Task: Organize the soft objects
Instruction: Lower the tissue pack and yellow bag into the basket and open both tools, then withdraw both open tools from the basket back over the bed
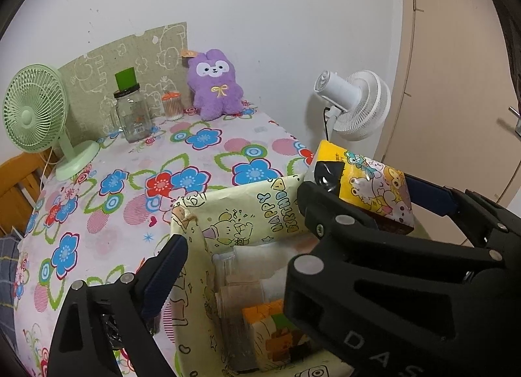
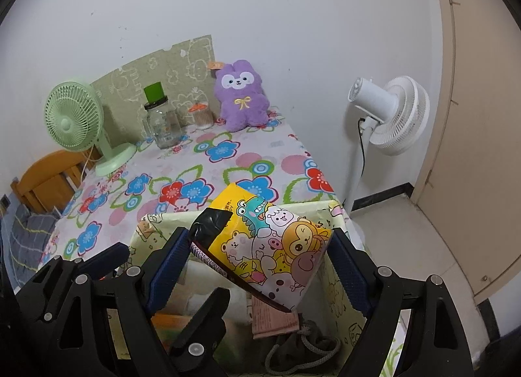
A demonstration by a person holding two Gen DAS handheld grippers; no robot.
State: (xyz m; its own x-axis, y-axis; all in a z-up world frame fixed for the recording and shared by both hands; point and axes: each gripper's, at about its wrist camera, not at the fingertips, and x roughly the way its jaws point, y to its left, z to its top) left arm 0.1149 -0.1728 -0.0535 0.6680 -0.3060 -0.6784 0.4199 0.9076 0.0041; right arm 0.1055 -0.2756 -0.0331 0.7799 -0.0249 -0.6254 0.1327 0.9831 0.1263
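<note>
A yellow tissue pack [image 2: 270, 246] printed with cartoon animals hangs tilted over a pale yellow "Happy Birthday" bin [image 2: 335, 282], gripped from both sides by the blue pads of my right gripper [image 2: 259, 237]. The left wrist view shows the same pack [image 1: 374, 188] at the right, above the bin's rim [image 1: 228, 194]. My left gripper [image 1: 260, 246] is open over the bin with nothing between its fingers. Its left finger [image 1: 166, 276] shows, but the right gripper's body hides the other. The bin holds several soft items, including white cloths and a grey drawstring pouch [image 2: 302, 341]. A purple plush [image 1: 215, 83] sits against the back wall.
On the floral tablecloth [image 1: 202, 162] stand a green desk fan [image 1: 35, 109], a glass jar [image 1: 132, 113] and a small swab container [image 1: 172, 105]. Right of the table are a white standing fan [image 2: 387, 113] and a door [image 2: 482, 116]. A wooden chair [image 2: 49, 178] is at the left.
</note>
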